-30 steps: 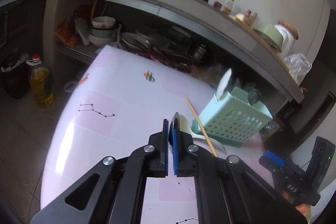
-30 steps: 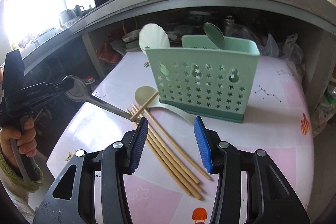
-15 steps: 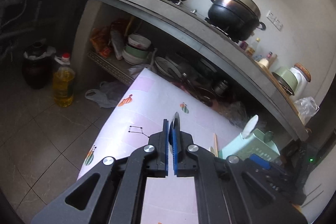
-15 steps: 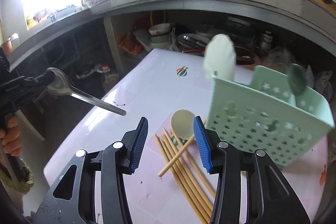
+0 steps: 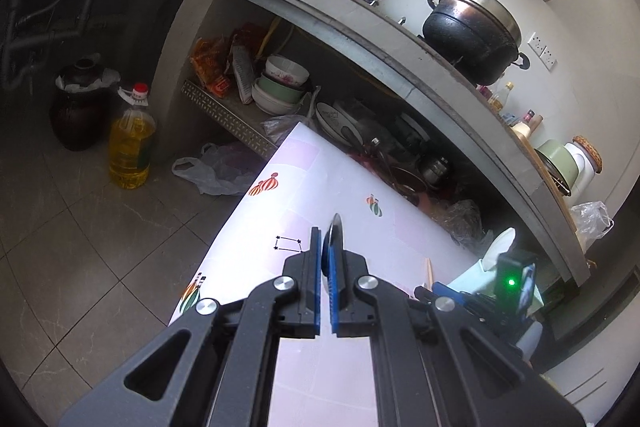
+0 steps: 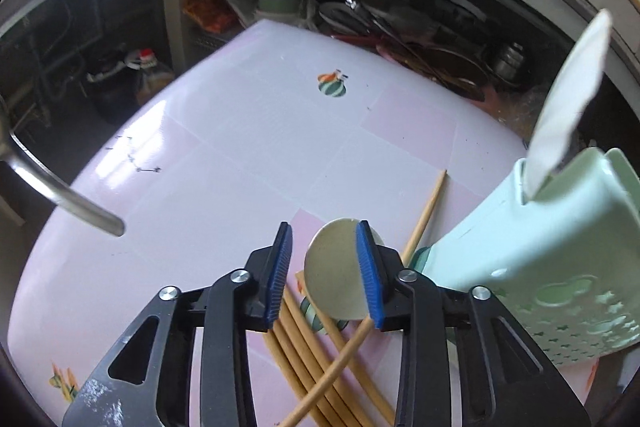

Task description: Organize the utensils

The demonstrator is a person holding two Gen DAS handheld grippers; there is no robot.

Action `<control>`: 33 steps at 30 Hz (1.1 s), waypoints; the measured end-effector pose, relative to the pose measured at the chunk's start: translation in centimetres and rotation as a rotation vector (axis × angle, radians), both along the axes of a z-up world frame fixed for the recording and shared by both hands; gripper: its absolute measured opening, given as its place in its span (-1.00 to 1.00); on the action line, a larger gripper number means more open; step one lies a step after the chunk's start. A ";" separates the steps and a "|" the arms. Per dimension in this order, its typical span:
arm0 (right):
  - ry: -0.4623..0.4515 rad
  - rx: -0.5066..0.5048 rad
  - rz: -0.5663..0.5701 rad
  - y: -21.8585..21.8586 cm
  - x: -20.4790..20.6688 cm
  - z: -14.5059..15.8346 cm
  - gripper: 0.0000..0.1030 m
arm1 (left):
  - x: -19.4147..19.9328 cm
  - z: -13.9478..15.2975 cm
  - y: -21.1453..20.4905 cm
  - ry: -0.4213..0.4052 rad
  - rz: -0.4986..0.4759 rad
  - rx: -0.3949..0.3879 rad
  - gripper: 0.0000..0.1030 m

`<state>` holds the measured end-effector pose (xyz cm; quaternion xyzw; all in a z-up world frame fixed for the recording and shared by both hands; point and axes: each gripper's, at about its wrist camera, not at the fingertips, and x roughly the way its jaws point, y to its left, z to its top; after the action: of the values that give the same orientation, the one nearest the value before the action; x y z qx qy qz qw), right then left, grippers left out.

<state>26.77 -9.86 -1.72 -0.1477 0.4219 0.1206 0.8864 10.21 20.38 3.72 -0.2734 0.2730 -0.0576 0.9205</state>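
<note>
My right fingers (image 6: 284, 267): closing, with a gap left between them; the bowl of the pale spoon (image 6: 334, 269) shows in that gap, low on the table, and the pads do not press it yet.
My left fingers (image 5: 316, 259): together, clamped on a metal spoon (image 5: 335, 233) seen edge-on; its handle (image 6: 64, 195) juts into the right view from the left side, held in the air above the table (image 6: 240, 131).
Right gripper (image 6: 325, 269): pointed steeply down at the pile in front of the holder.
Left gripper (image 5: 325, 263): off to the left of the pile, over the table's near-left part.
Pale spoon, direction: straight ahead of and below my right fingers; its bowl faces up and its handle seems to run down-right under my right finger, so the long axis is hard to trace.
Chopsticks (image 6: 304, 351): a bundle lying side by side below the spoon's bowl, one stick crossing over them toward the holder's foot.
Nearer hand: the right, by far, I judge; the left is already loaded.
Holder (image 6: 560, 251): pale green and perforated, just right of the pile, looking tilted in this lens.
In the holder: a white scoop (image 6: 568, 99) sticks up from its near-left corner; whatever else is inside I cannot see.
</note>
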 end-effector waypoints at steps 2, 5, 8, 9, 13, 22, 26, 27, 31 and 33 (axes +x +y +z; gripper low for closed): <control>0.017 -0.035 -0.031 0.2 0.4 -0.7 -0.57 | 0.1 -0.2 0.1 0.004 0.001 -0.003 -0.96; 0.030 -0.055 -0.063 0.2 0.5 -1.3 -0.63 | 0.2 -0.3 0.1 0.007 0.001 -0.002 -0.96; 0.026 -0.069 -0.077 0.3 0.5 -1.7 -0.75 | 0.3 -0.4 0.0 0.011 0.000 0.000 -0.96; 0.021 -0.069 -0.080 0.4 0.6 -1.6 -0.80 | 0.3 -0.4 -0.1 0.012 0.000 0.000 -0.96; -0.005 -0.036 -0.085 0.3 0.7 -0.5 -0.90 | 0.2 -0.3 -0.3 0.011 -0.001 0.005 -0.96; -0.156 0.153 -0.007 -2.4 -2.1 5.1 -0.91 | 0.0 0.1 -0.7 0.000 -0.004 0.017 -0.96; -0.211 0.298 0.037 -4.6 -3.8 7.8 -0.91 | -0.1 0.5 -1.2 -0.009 -0.010 0.027 -0.96; -0.221 0.353 0.054 -5.3 -4.3 8.5 -0.91 | -0.1 0.7 -1.4 -0.011 -0.012 0.030 -0.96; -0.265 0.494 0.094 -7.2 -6.0 10.6 -0.91 | -0.3 1.4 -2.0 -0.022 -0.020 0.047 -0.96; -0.282 0.559 0.106 -8.3 -6.7 11.5 -0.91 | -0.4 1.8 -2.5 -0.028 -0.025 0.056 -0.96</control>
<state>20.03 -18.19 9.78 0.0645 0.2373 0.2560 0.9349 9.76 17.91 5.49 -0.2433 0.2649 -0.0650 0.9308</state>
